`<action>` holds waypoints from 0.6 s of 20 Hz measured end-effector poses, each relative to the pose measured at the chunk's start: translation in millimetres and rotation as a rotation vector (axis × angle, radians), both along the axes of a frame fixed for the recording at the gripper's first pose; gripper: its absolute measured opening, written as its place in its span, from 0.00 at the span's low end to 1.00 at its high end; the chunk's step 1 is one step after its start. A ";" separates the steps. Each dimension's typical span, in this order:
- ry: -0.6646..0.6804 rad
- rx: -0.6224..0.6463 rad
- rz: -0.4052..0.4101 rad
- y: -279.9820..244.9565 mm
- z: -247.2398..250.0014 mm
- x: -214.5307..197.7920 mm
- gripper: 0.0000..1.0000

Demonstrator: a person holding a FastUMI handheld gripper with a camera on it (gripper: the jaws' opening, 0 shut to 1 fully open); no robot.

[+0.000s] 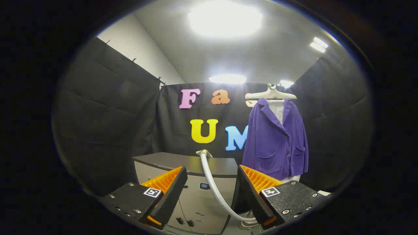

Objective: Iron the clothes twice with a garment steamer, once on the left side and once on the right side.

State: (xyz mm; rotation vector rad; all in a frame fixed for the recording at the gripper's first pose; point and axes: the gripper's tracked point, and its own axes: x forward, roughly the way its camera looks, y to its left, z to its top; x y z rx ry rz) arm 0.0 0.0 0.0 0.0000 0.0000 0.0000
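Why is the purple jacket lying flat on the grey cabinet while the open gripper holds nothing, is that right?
Not quite. In the gripper view the purple jacket hangs on a hanger, up beyond the fingers and to the right of the grey cabinet, not lying on it. The rest holds: the gripper is open and holds nothing.

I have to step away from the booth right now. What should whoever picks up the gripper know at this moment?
Gripper: open, fingers spread, holding nothing.
The white flexible steamer hose runs up between the fingers to its pale steamer head, which sits at the top of the grey cabinet just ahead.
The purple jacket hangs on a white hanger beyond the fingers, beside the cabinet, over a white garment.
Done: nothing that shows; the steamer is not picked up.
Left: grasp the steamer head, steam the jacket's left side, then its right.
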 end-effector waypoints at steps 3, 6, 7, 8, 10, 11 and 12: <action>-0.002 -0.004 0.002 1.6 0.0 -1.6 0.95; -0.008 -0.002 0.005 0.9 1.5 -3.3 0.95; -0.008 0.003 0.005 0.3 2.6 -3.3 0.95; -0.006 0.006 0.005 0.4 2.0 -3.9 0.95; -0.009 0.004 0.002 -1.4 2.7 -4.0 0.95; -0.010 0.002 0.001 -2.0 3.6 -4.3 0.95; -0.011 0.004 0.001 -2.5 3.7 -4.5 0.95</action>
